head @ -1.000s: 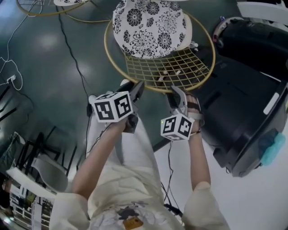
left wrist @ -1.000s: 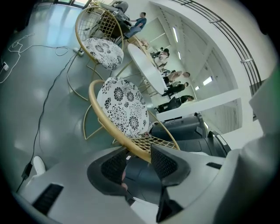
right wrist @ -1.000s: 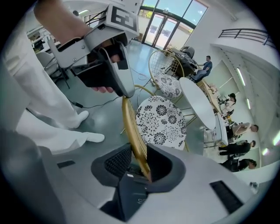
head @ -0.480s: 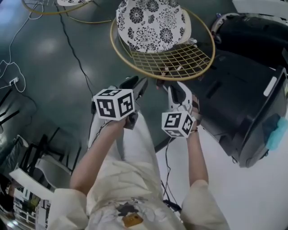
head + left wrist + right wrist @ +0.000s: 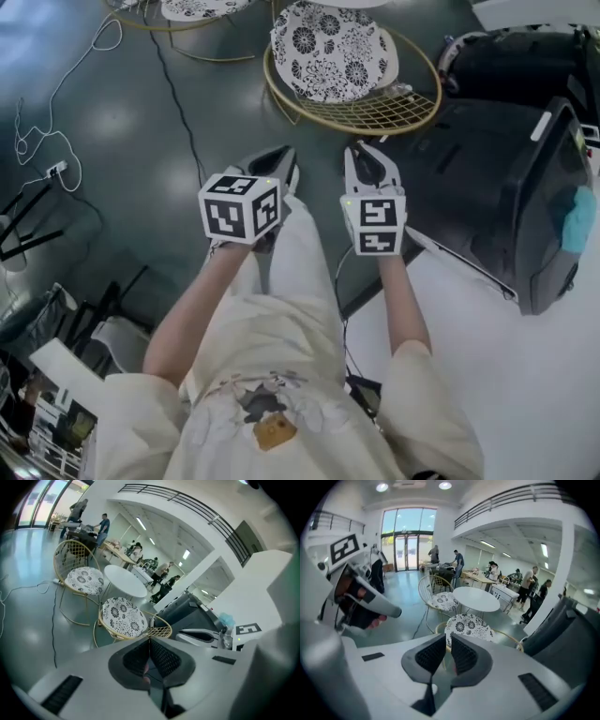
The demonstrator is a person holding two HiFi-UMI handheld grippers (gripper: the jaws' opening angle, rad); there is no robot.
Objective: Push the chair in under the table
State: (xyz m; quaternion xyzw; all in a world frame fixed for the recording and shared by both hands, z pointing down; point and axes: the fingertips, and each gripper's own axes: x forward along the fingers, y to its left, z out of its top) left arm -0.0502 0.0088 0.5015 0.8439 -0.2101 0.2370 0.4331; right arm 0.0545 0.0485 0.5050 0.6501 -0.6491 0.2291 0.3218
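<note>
The left gripper (image 5: 149,639) has its ribbed black pads pressed flat together with nothing caught between them. It is held up clear of the furniture, pointing down and forward. To its left a black cable (image 5: 178,103) trails over the glossy grey floor (image 5: 112,150).

Ahead of both tools, beyond their tips and touching neither, stands the gold wire chair (image 5: 384,111) with a black-and-white flowered cushion. Its mesh back faces the tools, and its seat reaches toward the round white table (image 5: 124,581) just past it. The left gripper view suggests the seat meets the table's near edge, but how far under it sits I cannot tell.

The right gripper (image 5: 446,641) is level with its partner and close beside it. Its jaws are closing, with a narrow slot left between the pads and nothing in it. To its right a bulky black moulded casing (image 5: 506,187) sits close to the chair.

The chair looks light and stiff, so it should slide easily on that smooth floor and may skid or swing round if pushed off-centre. The thin polished rods would be slippery to pinch. The best purchase is probably the thick hoop along the top of the back, one tool on each side of its middle. The soft cushion offers nothing firm.
</note>
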